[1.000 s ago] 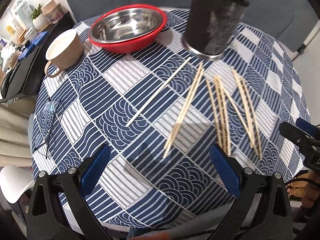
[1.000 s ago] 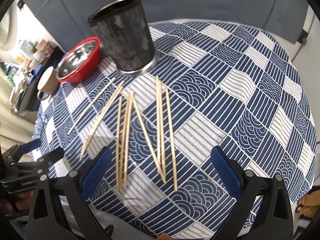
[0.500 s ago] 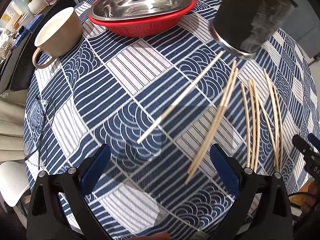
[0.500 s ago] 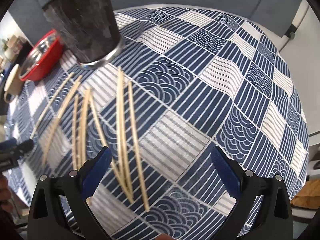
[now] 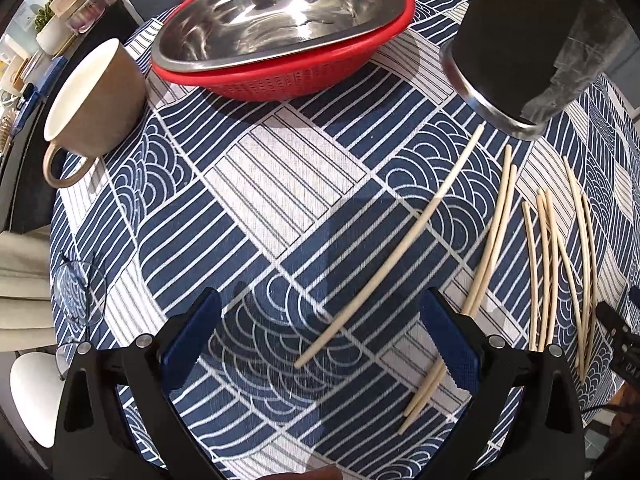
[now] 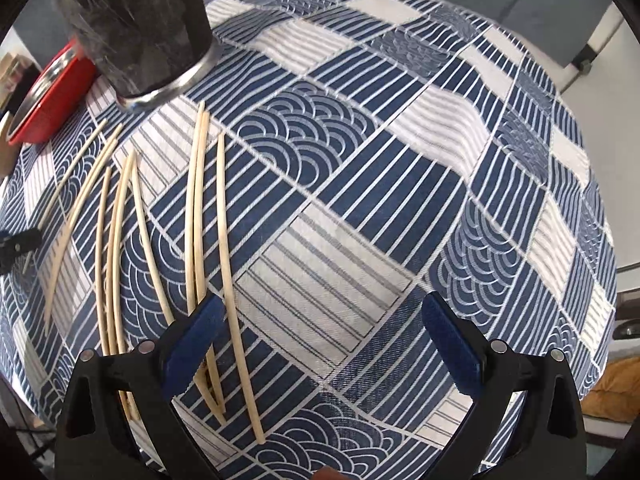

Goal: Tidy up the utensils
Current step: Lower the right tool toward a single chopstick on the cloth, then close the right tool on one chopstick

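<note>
— What's around my left gripper [image 5: 320, 336] right now?

— I see its jaws spread wide, holding nothing, low over the surface [image 5: 280, 184], which wears a blue-and-white cloth of stripes and wave arcs. A single chopstick [image 5: 394, 258] lies diagonally, its lower tip in the gap between the jaws. A pair of chopsticks [image 5: 486, 256] runs just right of it, passing behind the right-hand blue pad.

— And further out?

— At the top of the left wrist view, a steel bowl [image 5: 280, 12] sits nested in a red colander [image 5: 304, 80]. A tan mug [image 5: 96, 104] stands at upper left, handle toward me. The black utensil holder [image 5: 520, 36] stands upright at upper right, just beyond the sticks' far ends. More loose chopsticks [image 5: 560, 264] fan out at the right edge. A pair of glasses [image 5: 76, 296] lies at the left rim of the surface.

— The right gripper [image 6: 320, 344]?

— Open as well, empty. In its view one chopstick [image 6: 236, 292] curves down just inside the left-hand pad; the other loose sticks [image 6: 116, 248] lie further left of it. The holder [image 6: 136, 28] is at upper left. The lower right of the cloth is bare.

— Any writing?

— A few letters on the dark body at the left view's right edge, too small for me to read.
</note>
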`<state>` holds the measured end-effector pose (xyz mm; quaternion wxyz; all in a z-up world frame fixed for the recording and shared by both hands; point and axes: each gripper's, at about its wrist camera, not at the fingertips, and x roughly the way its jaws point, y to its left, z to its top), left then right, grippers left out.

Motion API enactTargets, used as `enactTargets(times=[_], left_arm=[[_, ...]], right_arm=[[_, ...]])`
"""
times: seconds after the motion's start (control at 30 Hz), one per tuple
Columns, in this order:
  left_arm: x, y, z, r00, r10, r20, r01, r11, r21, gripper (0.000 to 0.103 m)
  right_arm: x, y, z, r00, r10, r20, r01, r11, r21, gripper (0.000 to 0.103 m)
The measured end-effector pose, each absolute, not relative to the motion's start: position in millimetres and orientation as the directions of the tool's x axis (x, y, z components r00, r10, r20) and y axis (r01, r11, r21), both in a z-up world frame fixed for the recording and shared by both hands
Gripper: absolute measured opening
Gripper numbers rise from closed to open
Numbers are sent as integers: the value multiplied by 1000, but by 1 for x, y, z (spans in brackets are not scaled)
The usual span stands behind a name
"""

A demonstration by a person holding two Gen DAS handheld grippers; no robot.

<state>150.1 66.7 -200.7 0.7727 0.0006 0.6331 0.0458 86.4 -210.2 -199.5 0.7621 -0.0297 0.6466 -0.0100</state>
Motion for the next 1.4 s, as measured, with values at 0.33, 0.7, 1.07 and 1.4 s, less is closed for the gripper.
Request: enactTargets(times=[0.33,0.7,1.07,1.4], left_arm=[[171,95,-223,213,30,-977,-107,994,8,99],[134,94,-226,332,53,-942,-117,993,15,99],[102,75,-209,359,12,-933,15,1000,19,30],[75,66,-207,297,-37,-954,31,999,-29,5]], right_arm=[[91,-222,-211,134,20,-991,-35,999,15,96],[83,-222,-209,171,13,-985,-13,1000,11,96],[59,-226,-190,191,25,-981,-69,998,12,37],[48,-227,-187,155,10,-988,-139,990,-11,4]])
